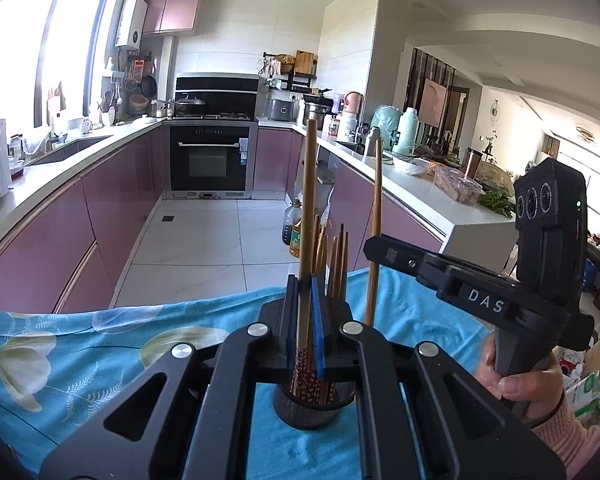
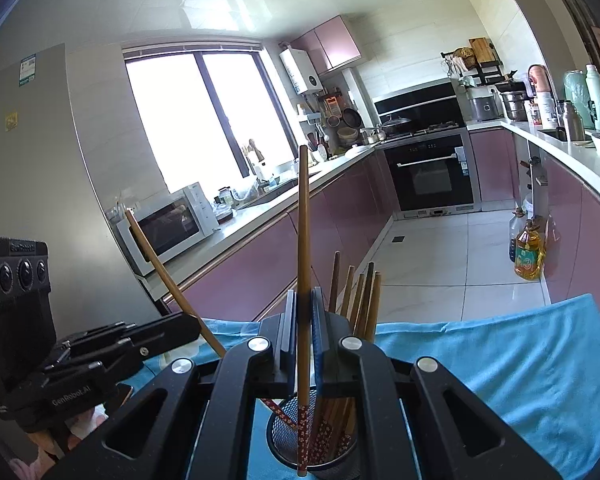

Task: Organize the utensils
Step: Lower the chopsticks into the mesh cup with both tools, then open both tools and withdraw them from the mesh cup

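A black mesh utensil cup [image 1: 306, 410] stands on the blue flowered cloth [image 1: 100, 344] and holds several wooden chopsticks [image 1: 336, 264] with red patterned ends. My left gripper [image 1: 305, 320] is shut on one upright chopstick [image 1: 307, 200] just above the cup. My right gripper [image 2: 303, 332] is shut on another chopstick [image 2: 303, 248], its lower end at the cup [image 2: 312, 448]. The right gripper also shows in the left wrist view [image 1: 376, 246], gripping its chopstick [image 1: 377, 208]. The left gripper shows in the right wrist view [image 2: 172, 330], with its chopstick [image 2: 168, 276] tilted.
The cloth-covered table ends at a tiled kitchen floor [image 1: 220, 232]. Pink cabinets line both sides, with an oven [image 1: 210, 158] at the far end. Oil bottles [image 2: 528, 252] stand on the floor. A microwave [image 2: 168, 224] sits on the left counter.
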`<state>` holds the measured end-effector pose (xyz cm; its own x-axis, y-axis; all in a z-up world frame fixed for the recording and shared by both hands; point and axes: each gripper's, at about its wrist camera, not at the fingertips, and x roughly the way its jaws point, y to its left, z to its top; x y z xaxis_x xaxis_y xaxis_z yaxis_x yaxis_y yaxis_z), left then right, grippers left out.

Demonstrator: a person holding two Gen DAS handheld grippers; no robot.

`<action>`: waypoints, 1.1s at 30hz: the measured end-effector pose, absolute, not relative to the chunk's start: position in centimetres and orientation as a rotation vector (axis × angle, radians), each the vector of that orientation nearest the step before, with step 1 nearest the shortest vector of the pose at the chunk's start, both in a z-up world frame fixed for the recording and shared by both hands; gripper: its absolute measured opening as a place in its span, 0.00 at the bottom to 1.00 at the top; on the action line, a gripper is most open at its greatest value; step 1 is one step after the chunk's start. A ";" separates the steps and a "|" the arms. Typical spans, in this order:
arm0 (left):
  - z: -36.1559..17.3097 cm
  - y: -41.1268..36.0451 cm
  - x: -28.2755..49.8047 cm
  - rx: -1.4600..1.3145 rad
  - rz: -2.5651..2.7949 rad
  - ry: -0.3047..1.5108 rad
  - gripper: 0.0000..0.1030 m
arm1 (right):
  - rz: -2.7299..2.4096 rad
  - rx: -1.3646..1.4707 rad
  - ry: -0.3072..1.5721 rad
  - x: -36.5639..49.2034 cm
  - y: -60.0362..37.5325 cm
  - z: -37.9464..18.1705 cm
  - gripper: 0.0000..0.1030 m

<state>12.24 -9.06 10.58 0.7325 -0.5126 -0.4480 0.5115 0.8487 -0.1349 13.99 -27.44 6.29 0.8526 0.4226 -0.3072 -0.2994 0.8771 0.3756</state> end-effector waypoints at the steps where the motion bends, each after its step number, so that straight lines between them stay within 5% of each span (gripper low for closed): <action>1: 10.4 -9.3 12.5 0.000 -0.563 0.501 0.07 | 0.385 0.326 0.389 14.0 -27.4 6.4 0.06; 24: 3.8 -11.1 16.5 0.064 -0.605 0.682 0.07 | 0.363 0.247 0.631 14.9 -25.4 0.8 0.09; 28: 2.7 -10.5 16.8 0.040 -0.596 0.691 0.09 | 0.336 0.230 0.608 13.9 -25.5 0.9 0.21; 31: 2.1 -9.7 16.3 0.029 -0.580 0.674 0.23 | 0.327 0.219 0.585 12.9 -25.5 1.0 0.25; 33: 1.7 -9.2 15.5 0.037 -0.559 0.652 0.27 | 0.323 0.203 0.567 12.0 -25.4 1.0 0.38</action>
